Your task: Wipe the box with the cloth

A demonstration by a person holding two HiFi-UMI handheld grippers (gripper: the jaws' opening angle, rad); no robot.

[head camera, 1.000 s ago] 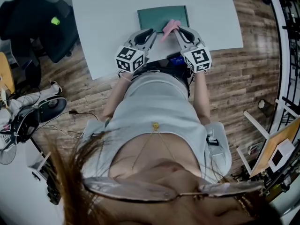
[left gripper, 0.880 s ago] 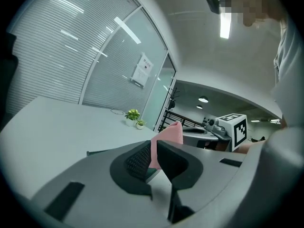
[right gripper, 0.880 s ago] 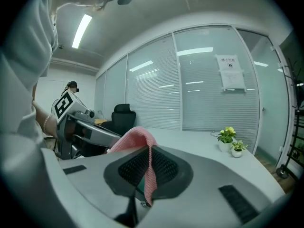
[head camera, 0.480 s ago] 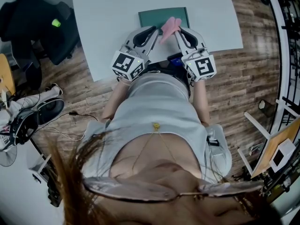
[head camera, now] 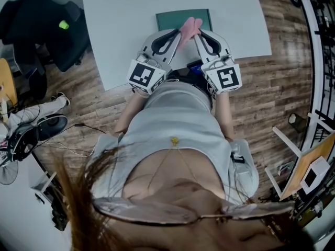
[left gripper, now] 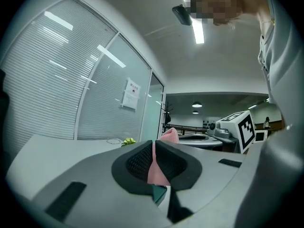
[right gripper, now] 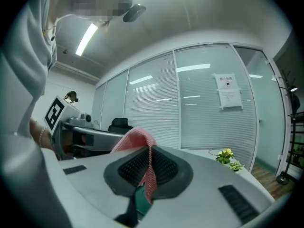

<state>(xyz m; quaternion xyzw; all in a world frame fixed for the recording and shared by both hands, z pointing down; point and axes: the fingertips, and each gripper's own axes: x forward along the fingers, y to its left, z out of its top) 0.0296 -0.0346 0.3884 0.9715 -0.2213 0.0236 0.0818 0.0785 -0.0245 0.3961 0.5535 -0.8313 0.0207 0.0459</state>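
Observation:
A pink cloth [head camera: 189,27] is stretched between my two grippers above the green box [head camera: 170,19], which lies flat on the white table [head camera: 125,14]. My left gripper [head camera: 180,33] has just been closing and is shut on the cloth's left end; in the left gripper view the pink cloth [left gripper: 157,169] sits pinched between the black pads [left gripper: 138,163]. My right gripper [head camera: 197,33] is shut on the other end, and the cloth [right gripper: 148,175] droops out of its pads [right gripper: 164,167] in the right gripper view. Both grippers point level, lifted off the box.
A black office chair [head camera: 42,25] stands left of the table. Cables and a round base [head camera: 36,129] lie on the wood floor at the left. Metal racks [head camera: 322,46] line the right side. A small green plant [right gripper: 227,158] stands on the table.
Both grippers have come up toward the head camera with the cloth. The left gripper has closed on the cloth's left end and rolled a little.

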